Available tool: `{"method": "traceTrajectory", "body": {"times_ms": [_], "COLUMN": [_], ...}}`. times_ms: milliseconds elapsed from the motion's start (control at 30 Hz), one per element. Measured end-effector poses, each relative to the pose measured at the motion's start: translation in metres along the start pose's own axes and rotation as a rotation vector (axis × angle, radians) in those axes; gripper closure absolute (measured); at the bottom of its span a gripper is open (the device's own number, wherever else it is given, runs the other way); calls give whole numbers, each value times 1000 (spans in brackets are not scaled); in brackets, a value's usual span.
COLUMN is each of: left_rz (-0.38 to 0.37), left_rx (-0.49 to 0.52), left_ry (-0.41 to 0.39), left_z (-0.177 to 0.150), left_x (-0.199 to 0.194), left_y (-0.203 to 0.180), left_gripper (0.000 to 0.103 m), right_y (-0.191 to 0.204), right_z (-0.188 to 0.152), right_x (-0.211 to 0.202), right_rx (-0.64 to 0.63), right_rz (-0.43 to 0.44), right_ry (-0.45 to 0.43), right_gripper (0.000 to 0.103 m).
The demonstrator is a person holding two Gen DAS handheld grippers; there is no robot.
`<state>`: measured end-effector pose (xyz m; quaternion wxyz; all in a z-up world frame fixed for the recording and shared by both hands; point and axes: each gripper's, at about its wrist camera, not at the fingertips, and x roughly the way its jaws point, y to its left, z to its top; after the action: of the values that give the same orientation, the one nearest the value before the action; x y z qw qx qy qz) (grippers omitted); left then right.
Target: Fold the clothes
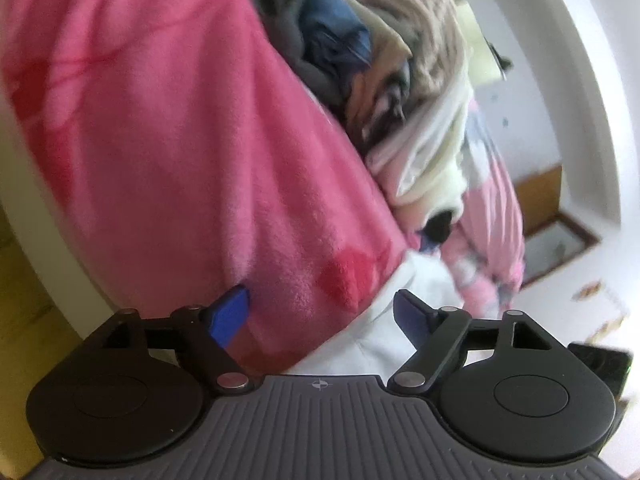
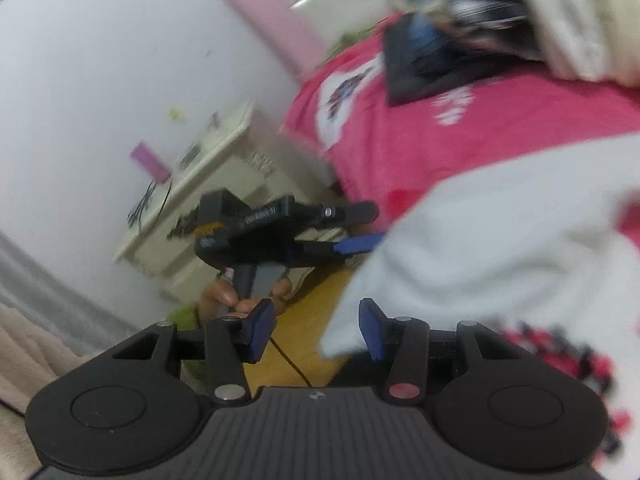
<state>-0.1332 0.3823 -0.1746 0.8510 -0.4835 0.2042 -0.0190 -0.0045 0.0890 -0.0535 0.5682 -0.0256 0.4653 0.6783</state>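
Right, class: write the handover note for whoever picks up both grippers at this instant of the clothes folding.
Left gripper: open, holding nothing, over the edge of the pink fleece blanket.
Right gripper: open; a corner of the white garment with red-and-black print lies beside one pad, not clamped.
Heap of mixed unfolded clothes sits on the blanket behind.
Done: no finished fold visible.
To do: grip the white garment, fold it, then probably work through the heap.

No readable text. White lettering on the left tongs [image 2: 356,232] body, and the white print on the pink bedcover [image 2: 452,108], are both too blurred to read.
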Motion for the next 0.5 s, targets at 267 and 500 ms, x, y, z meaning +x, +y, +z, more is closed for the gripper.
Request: {"method": "traceTrajectory", "body": {"times_ms": [267, 500], "left_rz": [-13, 19], "left_rx": [127, 37], "left_ry": [156, 177], "left_z": [-13, -33], "left_x": [-1, 8], "left_y": [-12, -17], "left_gripper": [23, 61], "right_y": [-45, -61], "right_z": [-27, -35], "right_x": [-50, -59], "right_rx": [249, 331], "right_rz": [-104, -106], "right_ry": [-143, -230], "right_gripper": [49, 49]}}
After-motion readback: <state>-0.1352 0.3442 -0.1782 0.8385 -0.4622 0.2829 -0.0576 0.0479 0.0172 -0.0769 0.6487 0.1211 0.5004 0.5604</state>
